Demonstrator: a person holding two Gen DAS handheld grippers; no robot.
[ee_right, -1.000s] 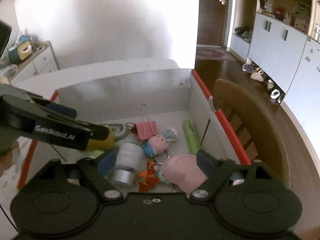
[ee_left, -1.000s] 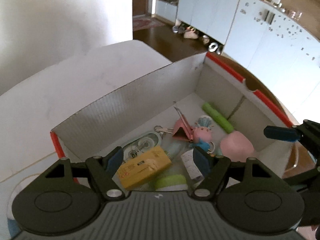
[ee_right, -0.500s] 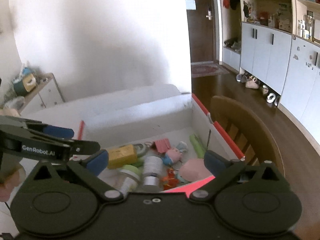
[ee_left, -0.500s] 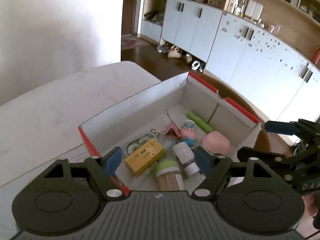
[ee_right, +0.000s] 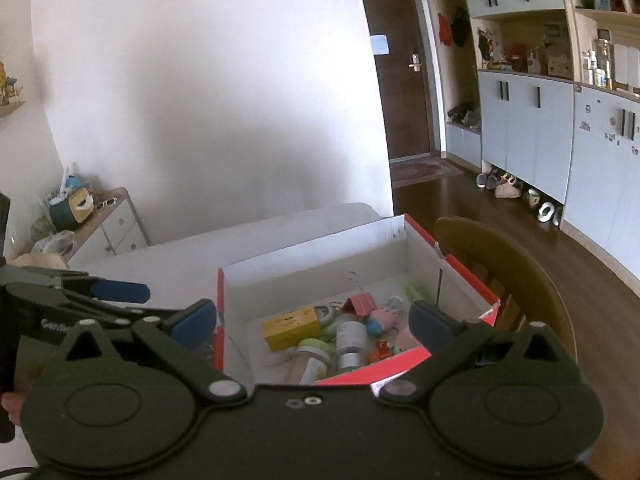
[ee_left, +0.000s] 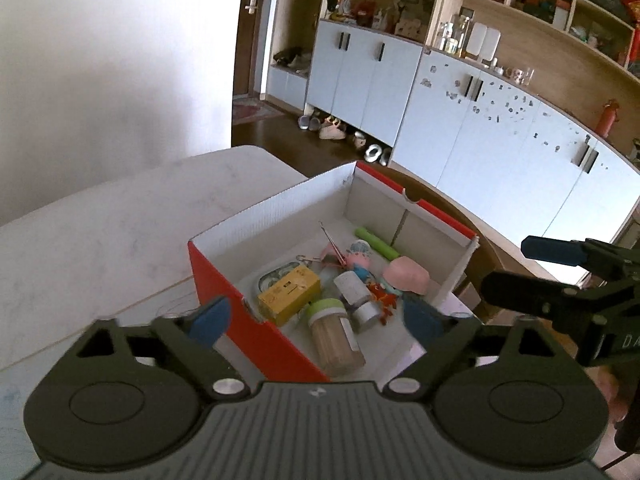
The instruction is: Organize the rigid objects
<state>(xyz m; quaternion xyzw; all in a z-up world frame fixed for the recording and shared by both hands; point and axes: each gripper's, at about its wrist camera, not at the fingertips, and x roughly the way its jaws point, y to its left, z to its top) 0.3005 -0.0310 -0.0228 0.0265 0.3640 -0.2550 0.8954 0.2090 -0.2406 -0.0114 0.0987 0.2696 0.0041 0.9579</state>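
My left tongs point(ee_left: 316, 318) are opening, jaws spread wide with nothing between them, hanging above the near corner of the box point(ee_left: 224, 280). My right tongs point(ee_right: 314, 320) stand fully spread and empty too, above the box's near edge. On the side of the left tongs, seen from the right camera, I can read "Gen" in white; the rest is hidden.

The red-and-white cardboard box sits on the white surface point(ee_left: 100, 224) and holds the things being sorted: nearest me a jar with a green lid point(ee_left: 334, 330) lying on its side, a yellow carton point(ee_left: 289, 294) with dark print too small to read, and a small white bottle point(ee_left: 354, 292). Behind those lie a pink bowl point(ee_left: 405, 276), a pink binder clip point(ee_left: 332, 254) and a green tube point(ee_left: 378, 243).

Past the box stands a wooden chair point(ee_right: 500, 264), then dark floor point(ee_right: 580, 264), shoes point(ee_left: 328, 128) and white cabinets point(ee_left: 500, 128).
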